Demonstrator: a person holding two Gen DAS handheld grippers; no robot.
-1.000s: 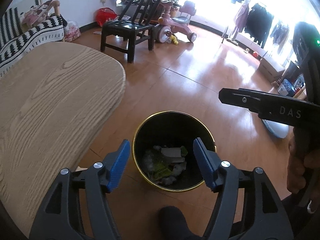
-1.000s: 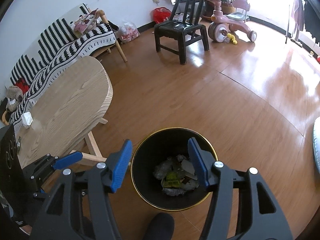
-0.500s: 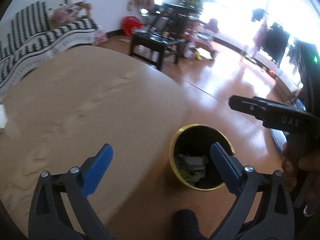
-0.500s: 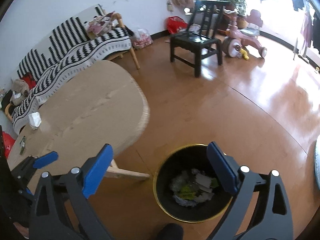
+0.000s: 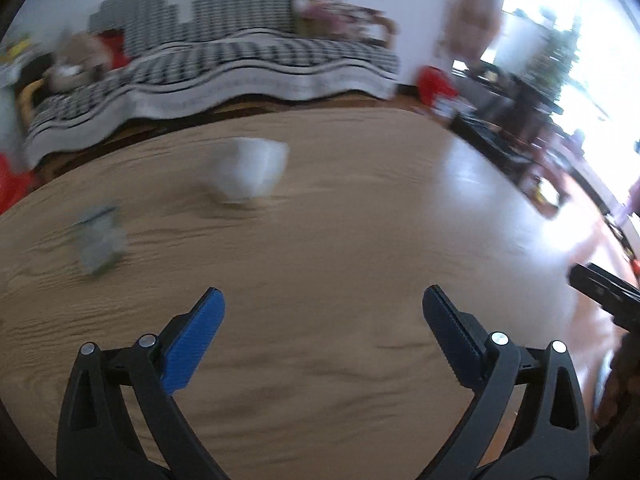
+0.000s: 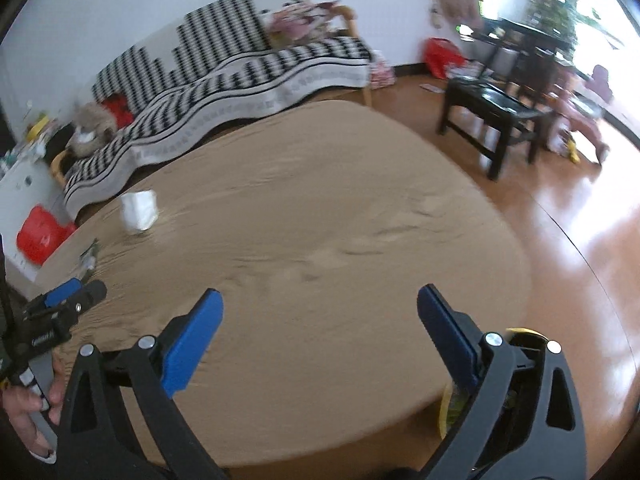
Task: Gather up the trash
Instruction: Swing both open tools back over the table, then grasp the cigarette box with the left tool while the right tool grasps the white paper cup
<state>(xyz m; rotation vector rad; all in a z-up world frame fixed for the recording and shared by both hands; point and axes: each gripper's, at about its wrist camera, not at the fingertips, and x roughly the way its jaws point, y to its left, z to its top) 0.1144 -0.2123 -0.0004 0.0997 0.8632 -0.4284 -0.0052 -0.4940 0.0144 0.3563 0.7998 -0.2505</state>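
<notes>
Trash is lying on the far side of the table [image 5: 320,360]: a white crumpled tissue [image 5: 250,174] and, well apart from it, a small grey wrapper [image 5: 98,236]. The picture is blurry, so I cannot tell just what the grey bit is.

The left tongs [image 5: 322,318] are wide open and hold nothing. The right tongs [image 6: 320,316] are wide open too, and empty.

I think the step now is to reach out for a piece of trash. To do it well, go slow so things look sharp. Put one piece between the two blue pads. Come down until the pads are close to the wood, then squeeze gently. The tissue is soft, so grab it in the middle. The left tongs look nearer to both pieces.

Count: two pieces of trash, two tongs, one table, one bin [image 6: 448,404] peeking out past the table edge by the right tongs.
</notes>
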